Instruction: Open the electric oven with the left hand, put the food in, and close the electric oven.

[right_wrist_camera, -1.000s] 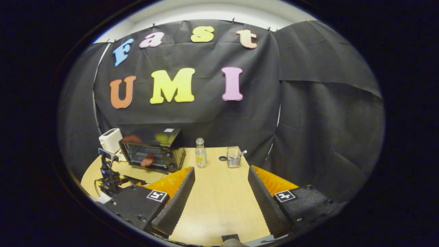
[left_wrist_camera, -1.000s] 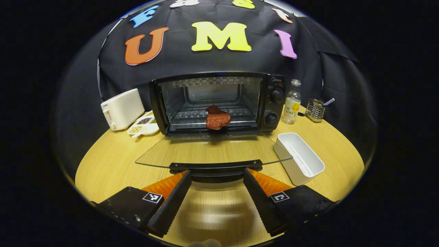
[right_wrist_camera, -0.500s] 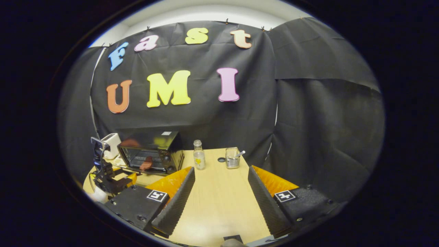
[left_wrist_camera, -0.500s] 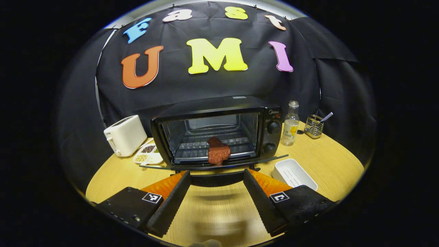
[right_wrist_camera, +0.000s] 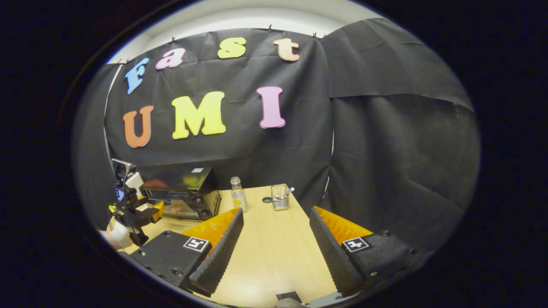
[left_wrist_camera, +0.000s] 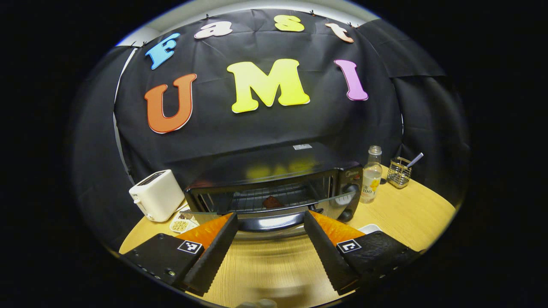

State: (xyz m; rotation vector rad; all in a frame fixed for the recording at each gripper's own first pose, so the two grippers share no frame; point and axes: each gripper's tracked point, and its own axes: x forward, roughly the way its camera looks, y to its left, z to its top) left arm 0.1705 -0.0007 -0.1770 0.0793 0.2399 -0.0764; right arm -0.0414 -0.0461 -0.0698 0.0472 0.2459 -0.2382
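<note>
A wooden table [left_wrist_camera: 398, 209] in the booth carries the black electric oven [left_wrist_camera: 274, 179], its glass door [left_wrist_camera: 265, 207] swung most of the way up but not yet flush with the front. The door's handle [left_wrist_camera: 269, 222] sits between the spread fingers of the left gripper [left_wrist_camera: 270, 218], which are wide apart and grip nothing; whether either finger touches the handle cannot be told. In the right gripper view the left gripper [right_wrist_camera: 137, 211] appears at the oven's [right_wrist_camera: 182, 192] front, a hand [right_wrist_camera: 117, 235] beneath it.

The right gripper [right_wrist_camera: 276, 239] hangs over bare tabletop [right_wrist_camera: 274, 256] well away from the oven, its 2 fingers wide apart and empty.

Around the oven stand a white toaster [left_wrist_camera: 156, 194] to its left, a clear bottle [left_wrist_camera: 371, 175] and a wire holder [left_wrist_camera: 400, 171] to its right, a white tray [left_wrist_camera: 370, 228] partly behind the gripper, and a small dish of seeds [left_wrist_camera: 182, 224] by the toaster.

The food [left_wrist_camera: 272, 202], a dark reddish piece, lies on the rack inside, visible through the gap above the door.

By the look of it, opening and loading are finished; only the last push to seat the door remains.
</note>
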